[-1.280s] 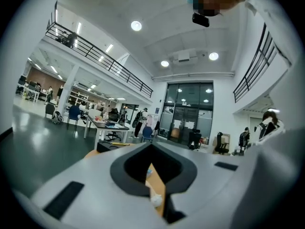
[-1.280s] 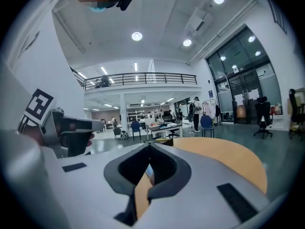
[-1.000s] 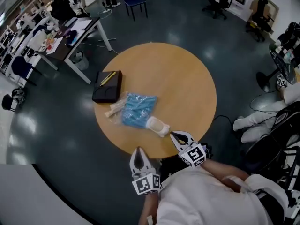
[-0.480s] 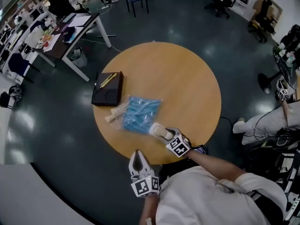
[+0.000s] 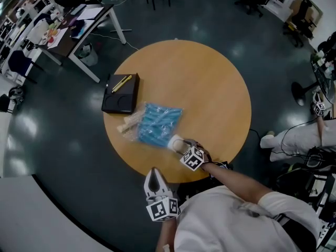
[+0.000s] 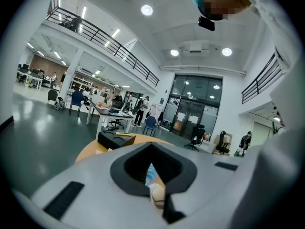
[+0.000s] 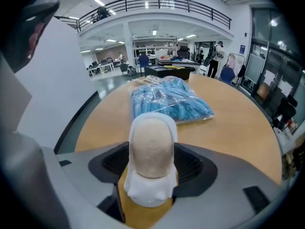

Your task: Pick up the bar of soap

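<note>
The bar of soap is beige and lies in a white dish near the round wooden table's front edge. My right gripper has its jaws opening around it. In the right gripper view the soap and its dish stand between the dark pads; no squeeze shows. My left gripper hovers off the table's front edge, shut and holding nothing. Through its jaws the left gripper view shows a bit of the soap.
A blue plastic-wrapped packet lies just behind the soap, with a small clear packet at its left. A black box with a yellow pen sits at the table's left edge. Desks and chairs stand farther off.
My right gripper moved left and forward from the table's edge to the soap, and its jaws went from shut to wide apart around it. The left gripper stayed put.
</note>
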Motion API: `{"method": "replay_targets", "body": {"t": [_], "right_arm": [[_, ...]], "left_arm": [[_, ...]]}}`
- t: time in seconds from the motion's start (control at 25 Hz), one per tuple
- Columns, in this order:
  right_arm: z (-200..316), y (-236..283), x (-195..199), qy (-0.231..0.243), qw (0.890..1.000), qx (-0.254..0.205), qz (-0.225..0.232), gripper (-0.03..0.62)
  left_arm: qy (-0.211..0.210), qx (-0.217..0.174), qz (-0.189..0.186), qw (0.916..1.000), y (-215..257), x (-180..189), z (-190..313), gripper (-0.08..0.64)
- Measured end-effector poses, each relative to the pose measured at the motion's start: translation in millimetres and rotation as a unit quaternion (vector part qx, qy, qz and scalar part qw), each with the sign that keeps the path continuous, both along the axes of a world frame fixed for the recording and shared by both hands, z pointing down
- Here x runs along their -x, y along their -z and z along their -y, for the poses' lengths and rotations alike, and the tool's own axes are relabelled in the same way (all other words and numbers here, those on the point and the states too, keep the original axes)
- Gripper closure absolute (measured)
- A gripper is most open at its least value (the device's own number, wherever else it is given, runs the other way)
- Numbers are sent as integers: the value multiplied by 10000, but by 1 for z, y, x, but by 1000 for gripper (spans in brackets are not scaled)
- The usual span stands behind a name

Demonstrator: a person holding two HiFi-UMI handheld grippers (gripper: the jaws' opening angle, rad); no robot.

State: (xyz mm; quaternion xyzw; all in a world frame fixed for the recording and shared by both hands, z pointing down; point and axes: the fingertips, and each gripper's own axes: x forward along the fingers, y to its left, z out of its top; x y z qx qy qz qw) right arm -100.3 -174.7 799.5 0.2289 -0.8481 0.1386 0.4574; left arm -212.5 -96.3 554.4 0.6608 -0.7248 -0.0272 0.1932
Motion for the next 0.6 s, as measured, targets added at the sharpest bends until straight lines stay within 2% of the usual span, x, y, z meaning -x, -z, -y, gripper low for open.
{"method": "replay_targets", "body": {"t": [0.24,0.36,0.6], "right_arm": [[3,-8,4,191,9998,52,-53,308],[4,-8,5,185,9997,172,-32,322],[7,1,-2,85,9999,-100,75,327]], "left_arm": [[21,14,164,9999,-2,0,-1,554],[37,37,98,9999,-5,1,-1,554],[42,46,99,9999,-7,-3,-5,554]]}}
